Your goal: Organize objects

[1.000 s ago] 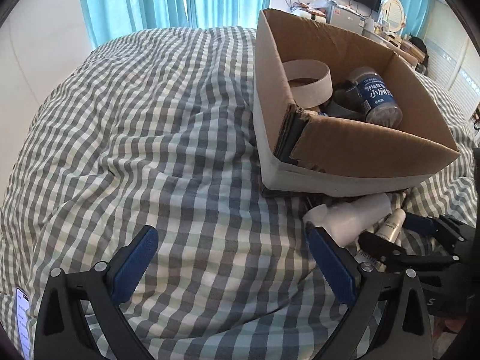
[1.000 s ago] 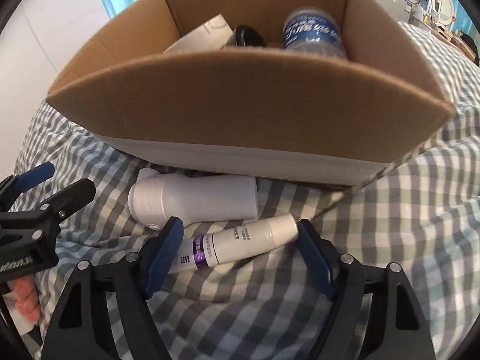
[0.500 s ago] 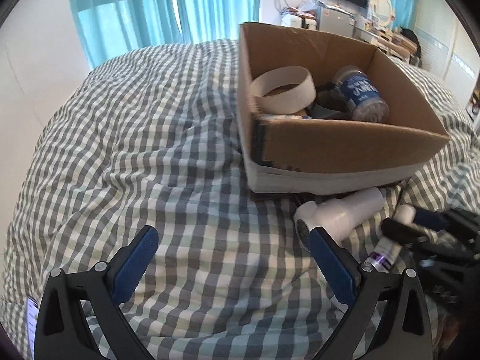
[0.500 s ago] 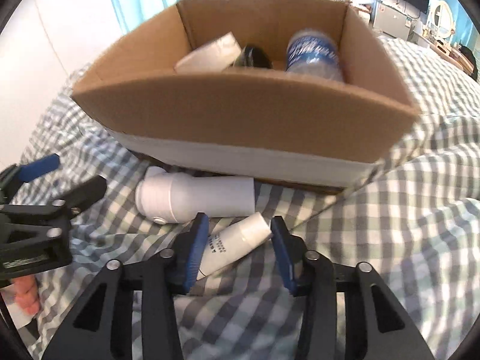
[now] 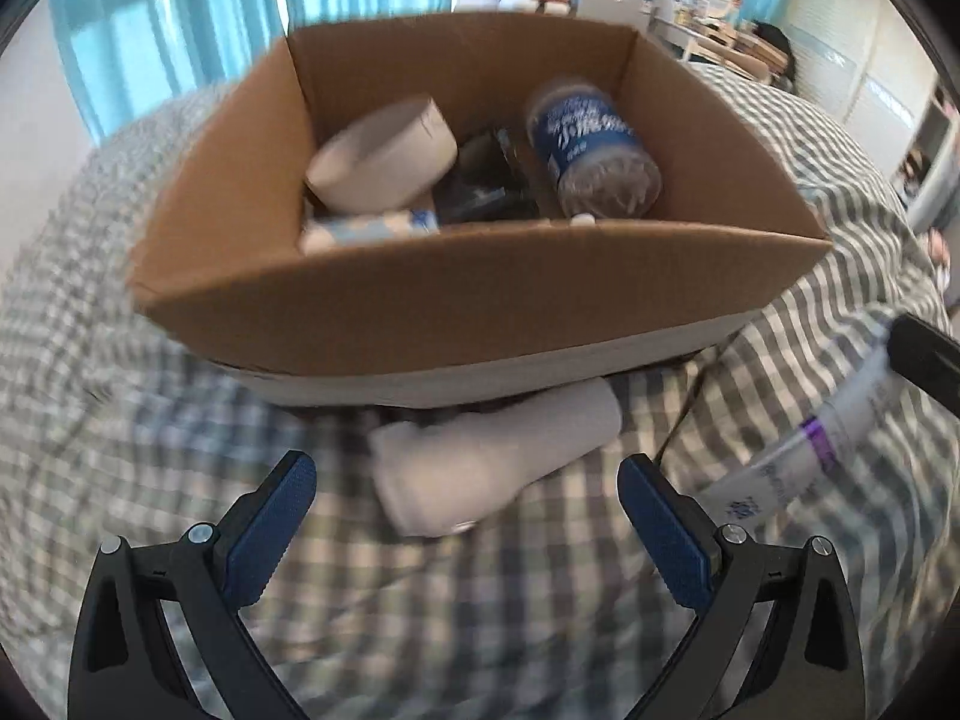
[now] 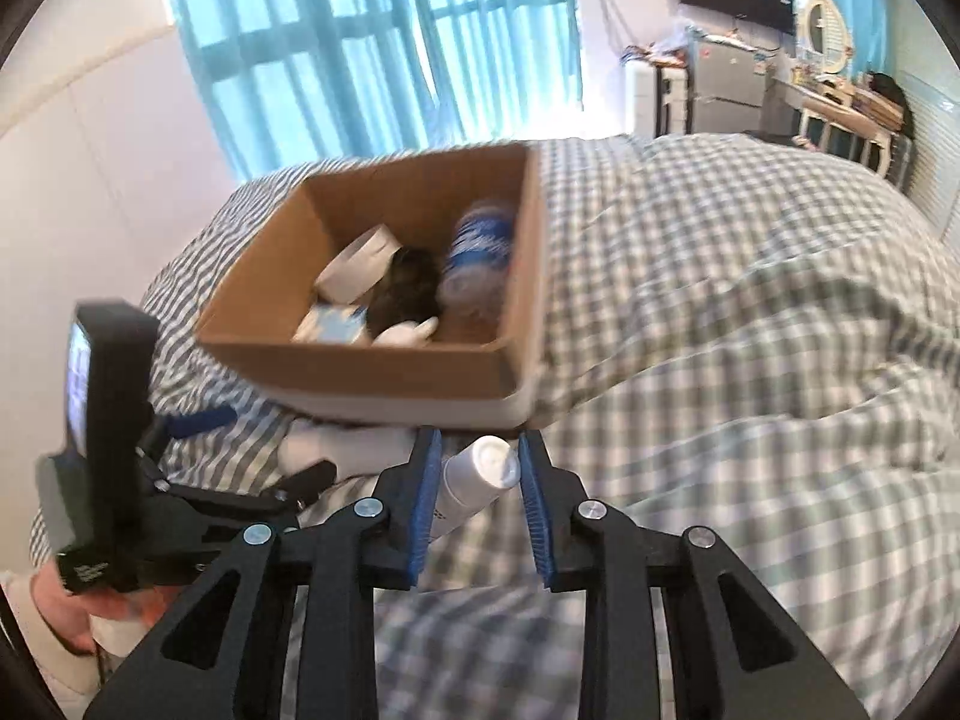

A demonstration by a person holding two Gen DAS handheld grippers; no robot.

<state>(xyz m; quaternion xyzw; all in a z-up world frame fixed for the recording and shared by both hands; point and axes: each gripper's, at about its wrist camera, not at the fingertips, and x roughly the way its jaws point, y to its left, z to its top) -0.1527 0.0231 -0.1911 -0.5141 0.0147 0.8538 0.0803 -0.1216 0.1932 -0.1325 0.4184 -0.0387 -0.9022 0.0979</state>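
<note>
Between the blue pads of the right gripper (image 6: 477, 474) sits a slim white tube with a purple band (image 6: 474, 480), cap end pointing away from the camera; the jaws are closing on it and the pads look pressed to its sides, with the tube raised off the checked bedspread (image 6: 720, 312). Beyond those jaws stands an open cardboard box (image 6: 384, 375) holding a roll of tape (image 5: 384, 159), a blue-labelled bottle (image 5: 591, 144) and some dark items too blurred to name. The left gripper (image 5: 465, 498) has its jaws released and spread wide, gripping nothing. Just ahead of them, slightly toward the right pad, a larger white bottle (image 5: 498, 450) lies on its side against the box's near wall. To the right of the left jaws the same tube (image 5: 798, 456) appears, slanting up toward the right gripper's black finger (image 5: 924, 360).
</note>
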